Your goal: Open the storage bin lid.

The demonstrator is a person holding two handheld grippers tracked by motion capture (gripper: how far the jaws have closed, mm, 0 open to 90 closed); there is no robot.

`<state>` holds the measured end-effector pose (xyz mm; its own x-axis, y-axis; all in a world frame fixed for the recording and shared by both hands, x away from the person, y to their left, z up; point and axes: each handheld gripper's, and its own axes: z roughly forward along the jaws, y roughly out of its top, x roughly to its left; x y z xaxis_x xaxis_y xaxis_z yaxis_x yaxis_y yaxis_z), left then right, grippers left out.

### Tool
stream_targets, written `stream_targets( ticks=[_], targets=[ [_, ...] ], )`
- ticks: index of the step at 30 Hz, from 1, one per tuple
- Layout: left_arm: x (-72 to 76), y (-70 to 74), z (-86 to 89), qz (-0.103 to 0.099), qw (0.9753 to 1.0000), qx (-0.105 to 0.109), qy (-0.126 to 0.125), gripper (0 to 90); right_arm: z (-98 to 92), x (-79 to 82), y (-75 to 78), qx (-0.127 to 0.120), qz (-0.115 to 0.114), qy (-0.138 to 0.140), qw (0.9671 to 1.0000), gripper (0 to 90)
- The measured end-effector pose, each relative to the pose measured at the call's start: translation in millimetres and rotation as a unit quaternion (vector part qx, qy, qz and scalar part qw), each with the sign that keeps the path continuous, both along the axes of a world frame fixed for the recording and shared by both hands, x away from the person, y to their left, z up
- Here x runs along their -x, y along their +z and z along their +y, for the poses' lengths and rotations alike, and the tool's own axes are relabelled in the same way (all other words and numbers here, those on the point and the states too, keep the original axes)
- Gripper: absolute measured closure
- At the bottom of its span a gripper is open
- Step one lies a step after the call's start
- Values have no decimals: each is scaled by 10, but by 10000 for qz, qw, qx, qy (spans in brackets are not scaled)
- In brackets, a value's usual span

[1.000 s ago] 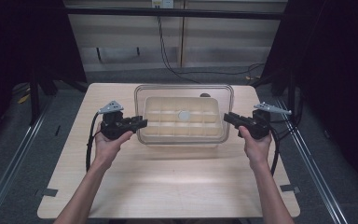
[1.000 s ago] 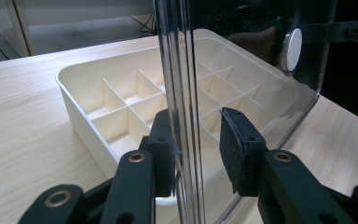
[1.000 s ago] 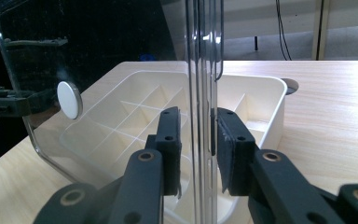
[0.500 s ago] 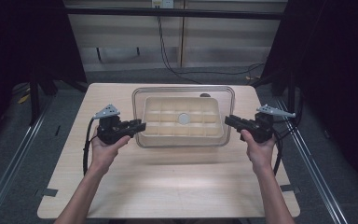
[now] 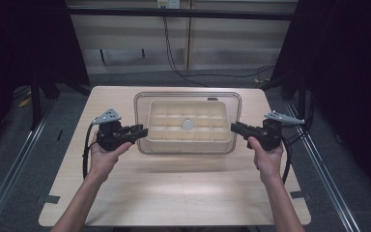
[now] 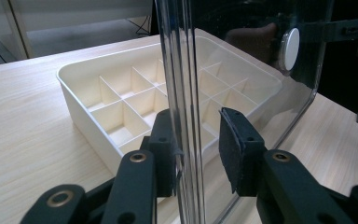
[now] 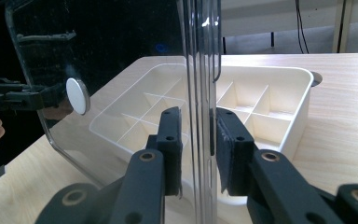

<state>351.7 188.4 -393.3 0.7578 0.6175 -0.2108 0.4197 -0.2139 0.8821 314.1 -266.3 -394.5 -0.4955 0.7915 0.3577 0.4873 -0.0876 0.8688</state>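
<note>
A clear plastic lid (image 5: 142, 121) with a white round knob (image 5: 187, 125) is held level over a cream compartment tray (image 5: 188, 145) at the middle of the table. My left gripper (image 5: 144, 131) is shut on the lid's left edge and my right gripper (image 5: 234, 127) on its right edge. In the left gripper view the jaws (image 6: 196, 140) straddle the lid (image 6: 242, 56), with the tray (image 6: 88, 88) beneath it. The right gripper view shows its pads (image 7: 198, 135) pressed on both faces of the lid (image 7: 121, 46), above the tray (image 7: 279, 93).
The wooden table (image 5: 174, 193) has open surface in front of the tray and at both sides. Metal rails (image 5: 9, 159) run along the floor left and right. A black cable (image 5: 174, 63) lies on the floor behind the table.
Both hands have drawn slightly toward the person with the lid between them. The lid now sits a little nearer and looks raised off the tray.
</note>
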Motion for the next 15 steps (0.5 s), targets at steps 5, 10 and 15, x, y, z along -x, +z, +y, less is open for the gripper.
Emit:
stream_targets(
  ticks=[5,10,15],
  targets=[
    [49,9,27,27,10000,-39,-25,679,40,48,4,112,28,62,9999,733],
    [107,3,27,-34,9999,-48,-99,680,28,126,33,154,-19,105,9998,735],
    [160,-7,-10,20,9999,-20,-161,682,-13,215,75,159,-57,74,9998,739]
  ],
)
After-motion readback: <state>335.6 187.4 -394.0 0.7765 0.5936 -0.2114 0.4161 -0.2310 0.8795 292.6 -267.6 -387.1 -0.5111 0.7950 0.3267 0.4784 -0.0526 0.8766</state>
